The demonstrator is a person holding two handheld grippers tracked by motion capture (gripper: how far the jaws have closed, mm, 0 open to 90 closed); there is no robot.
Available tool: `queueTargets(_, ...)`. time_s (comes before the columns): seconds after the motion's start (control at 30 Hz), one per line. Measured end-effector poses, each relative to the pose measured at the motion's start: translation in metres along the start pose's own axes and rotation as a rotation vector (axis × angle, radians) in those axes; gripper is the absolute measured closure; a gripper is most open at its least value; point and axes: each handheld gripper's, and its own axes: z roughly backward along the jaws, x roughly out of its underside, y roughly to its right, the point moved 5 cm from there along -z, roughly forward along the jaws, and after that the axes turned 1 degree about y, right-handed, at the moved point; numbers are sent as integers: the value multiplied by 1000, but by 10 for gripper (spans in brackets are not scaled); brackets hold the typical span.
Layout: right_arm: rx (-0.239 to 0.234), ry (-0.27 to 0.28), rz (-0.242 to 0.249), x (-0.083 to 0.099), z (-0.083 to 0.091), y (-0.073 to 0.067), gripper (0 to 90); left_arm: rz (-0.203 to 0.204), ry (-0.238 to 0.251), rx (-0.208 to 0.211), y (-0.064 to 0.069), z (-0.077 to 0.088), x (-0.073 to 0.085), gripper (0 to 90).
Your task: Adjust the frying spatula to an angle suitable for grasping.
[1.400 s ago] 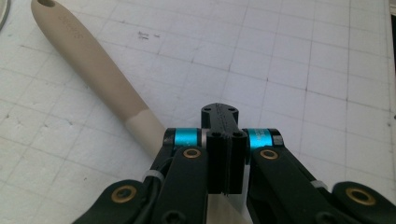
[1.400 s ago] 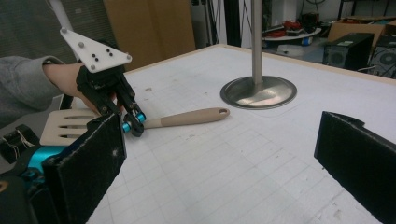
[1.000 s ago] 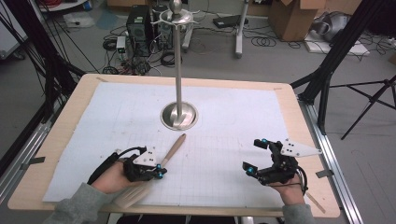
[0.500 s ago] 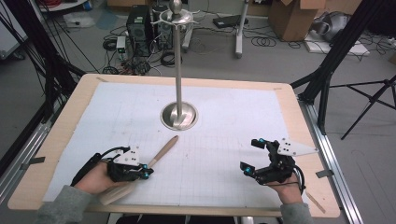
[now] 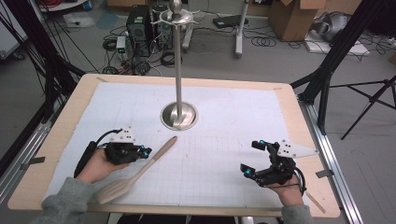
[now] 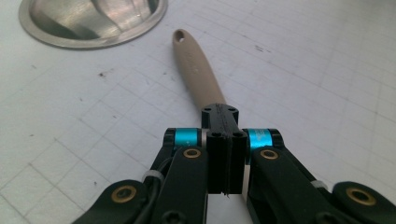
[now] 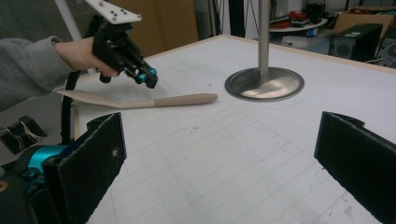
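Beige plastic, the spatula (image 5: 138, 173) lies flat on the white gridded mat (image 5: 224, 116) in the lower left of the high view, blade toward the bottom edge and holed handle tip pointing up and right at the steel stand (image 5: 179, 115) in the middle. In the left gripper view the left gripper (image 6: 226, 122) has its jaws pressed together with nothing pinched, hanging just above the handle (image 6: 198, 77), so I judge the step in hand is the approach for a pick-up. The next move would call for spreading those jaws, lowering them astride the handle and closing on it. At the lower right of the high view, the right gripper (image 5: 254, 156) waits with jaws spread and empty over the counter (image 5: 60, 135). Against the earlier frames, the left gripper sits nearer the left edge and farther back along the spatula, which has swung slightly; the right gripper has kept its place.
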Motion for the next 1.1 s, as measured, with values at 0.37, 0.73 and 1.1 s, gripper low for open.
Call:
queueTargets(0.37,20,4,-6,3,11,-2,11,-6,-131,-17,0,-31,0,895)
queueTargets(0.73,21,2,-6,4,10,-2,11,-64,-110,11,7,-44,-6,896)
queueTargets(1.1,15,0,-6,4,9,-2,11,-172,-113,75,19,-57,-13,896)
